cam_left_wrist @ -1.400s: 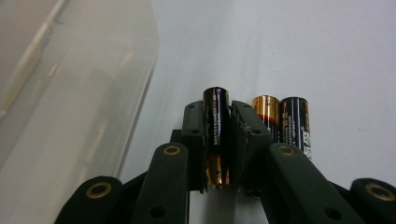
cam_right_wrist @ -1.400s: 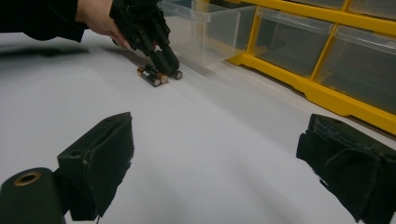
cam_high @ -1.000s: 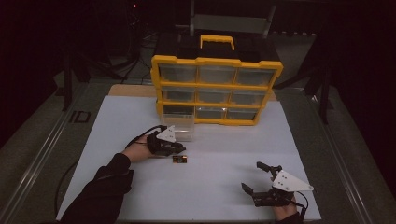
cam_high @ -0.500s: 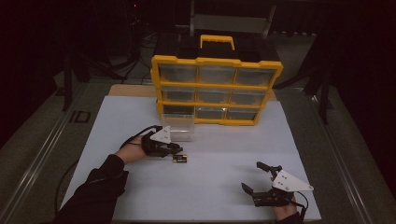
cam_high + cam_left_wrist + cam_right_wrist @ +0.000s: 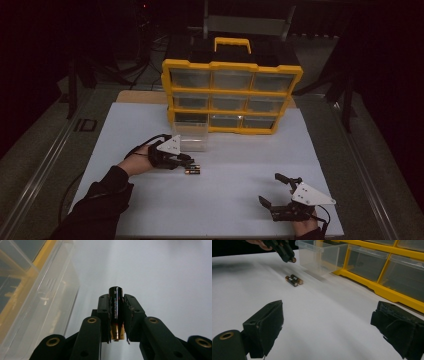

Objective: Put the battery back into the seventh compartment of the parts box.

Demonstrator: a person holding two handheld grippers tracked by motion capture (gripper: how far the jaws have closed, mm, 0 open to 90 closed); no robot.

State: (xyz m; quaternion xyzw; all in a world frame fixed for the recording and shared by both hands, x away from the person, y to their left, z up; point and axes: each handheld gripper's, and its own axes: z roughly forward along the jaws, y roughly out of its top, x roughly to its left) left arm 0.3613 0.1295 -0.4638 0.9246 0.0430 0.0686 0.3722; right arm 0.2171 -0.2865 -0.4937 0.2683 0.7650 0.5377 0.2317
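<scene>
Yellow plastic organiser with clear drawers: rear of white desk. Clear plastic drawer: pulled out, contents unclear. Left claw: raised beside drawer, clamped on black-and-copper battery; drop likely next. Right claw: resting, jaws apart. Two loose batteries: on desk, remaining.

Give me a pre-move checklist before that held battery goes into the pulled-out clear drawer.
1. Grip: left gripper shut on the battery, pads on both sides: ok.
2. Battery seating: it lies along the jaws, black end sticking out past the tips: ok.
3. Target: clear drawer pulled out of the yellow organizer, top open: ok.
4. Drawer contents: cannot tell.
5. Two loose batteries lie on the white table, apart from the drawer: ok.
6. Right gripper open, holding nothing, far from the drawer: ok.
</scene>
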